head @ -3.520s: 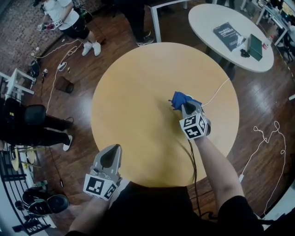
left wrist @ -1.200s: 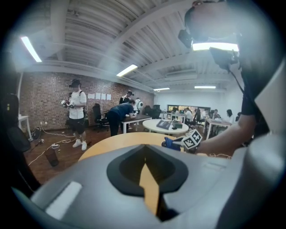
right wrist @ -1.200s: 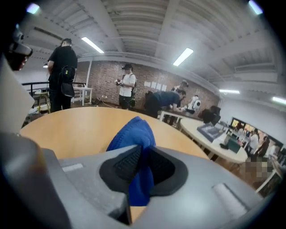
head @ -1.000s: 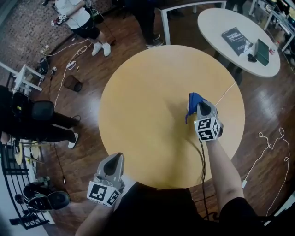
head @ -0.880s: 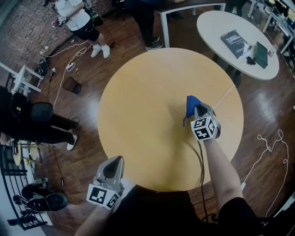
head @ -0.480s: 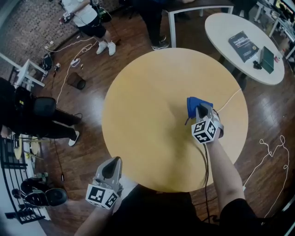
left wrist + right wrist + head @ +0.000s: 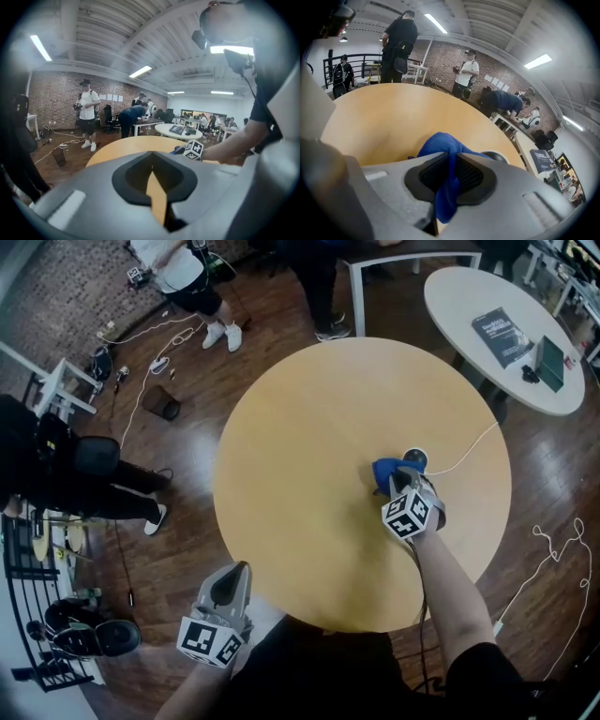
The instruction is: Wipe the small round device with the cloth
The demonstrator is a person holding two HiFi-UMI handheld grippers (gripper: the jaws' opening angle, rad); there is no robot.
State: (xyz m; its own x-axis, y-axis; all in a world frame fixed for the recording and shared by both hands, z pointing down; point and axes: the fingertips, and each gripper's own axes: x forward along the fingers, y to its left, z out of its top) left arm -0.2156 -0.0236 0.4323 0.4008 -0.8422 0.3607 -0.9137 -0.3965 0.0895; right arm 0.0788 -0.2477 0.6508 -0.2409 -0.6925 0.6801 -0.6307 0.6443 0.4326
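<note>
The right gripper (image 7: 401, 482) was clenched on the blue cloth (image 7: 384, 470), whose bunched end lay against or just beside the small round device (image 7: 414, 458). To wipe well, the bunch should be pressed flat on the top and swept across, clear of the white cable (image 7: 464, 448). The device was a dark, pale-rimmed disc (half hidden by cloth) near the round table's (image 7: 300, 437) right edge. The left gripper (image 7: 228, 574) was closed, empty, off the near edge.

Round device (image 7: 414, 458) half under cloth (image 7: 385, 472)
</note>
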